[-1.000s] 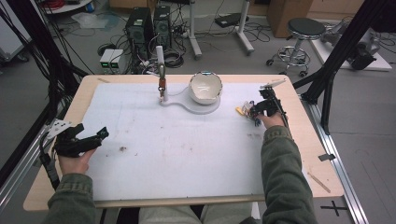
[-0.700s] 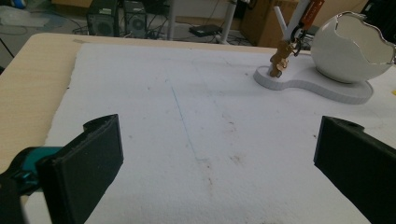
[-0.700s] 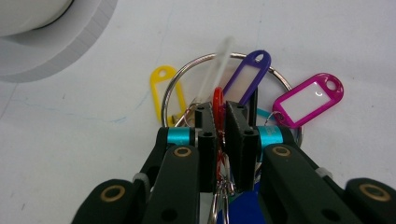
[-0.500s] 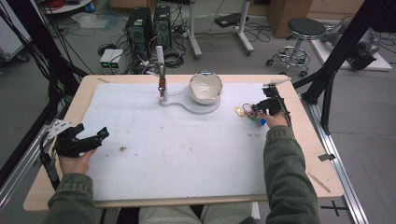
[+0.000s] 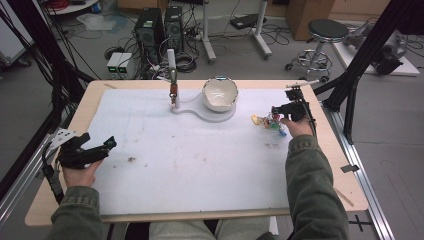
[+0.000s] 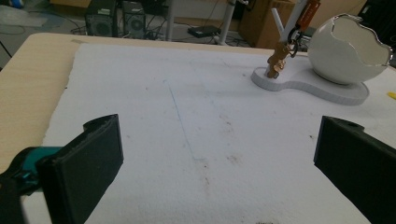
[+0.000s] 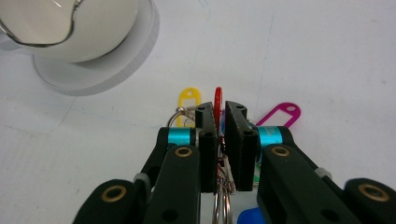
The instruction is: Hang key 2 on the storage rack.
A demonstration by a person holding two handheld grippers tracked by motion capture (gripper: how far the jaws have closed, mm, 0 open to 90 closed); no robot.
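Right gripper [image 7: 220, 114] clamped on glossy, seemingly plastic key tags [image 7: 217, 99]

In the right gripper view, the right gripper [image 7: 220, 128] covered most of the key ring bunch [image 7: 219, 196]; the red tag [image 7: 217, 97] showed just its tip between the nearly closed jaws, and the blue tag [image 7: 247, 217] was cut by the bottom edge. The white bowl [image 7: 65, 28] ran off the top. In the high view the bunch [image 5: 270, 121] was too small to sort.
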